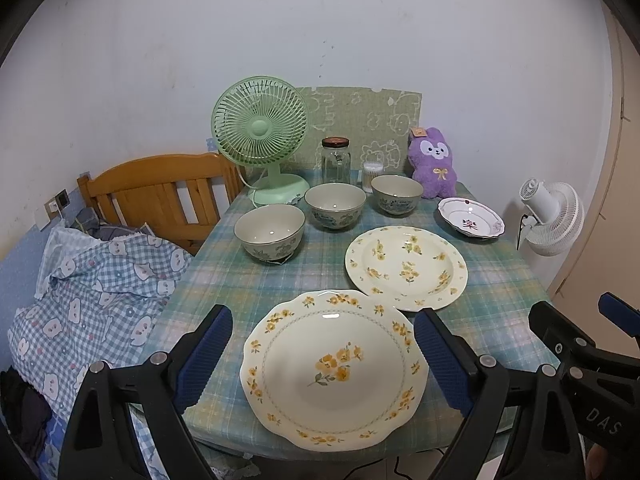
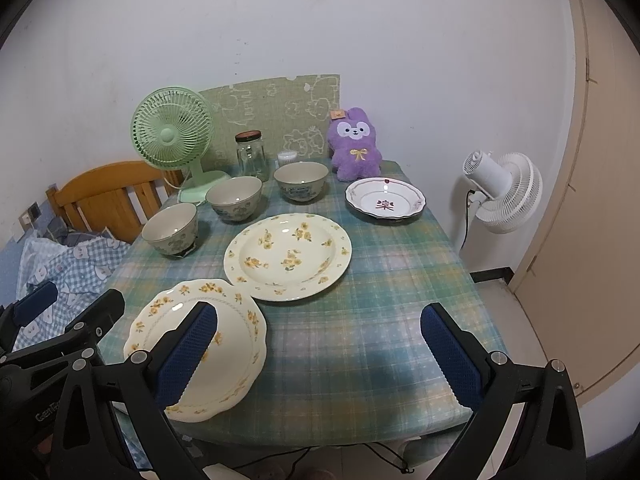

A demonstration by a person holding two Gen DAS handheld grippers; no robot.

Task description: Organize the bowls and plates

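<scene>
Both hand-held grippers spread wide, holding nothing: left hand-held gripper (image 1: 322,364) frames the near plate (image 1: 334,368), right hand-held gripper (image 2: 318,354) w/ bare table (image 2: 360,344) between its tips. Near plate overhangs table's front edge, so a nudge could tip it off. Second plate (image 1: 406,267) just behind; clinking or chipping likely when stacking. Bowls (image 1: 335,206) further back.

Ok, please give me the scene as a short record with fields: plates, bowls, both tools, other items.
plates: near scalloped plate; round floral plate; small red-motif plate, all separate
bowls: three in a row, not stacked
left tool: open, holds nothing
right tool: open, holds nothing
other: green fan, glass jar, purple plush
</scene>
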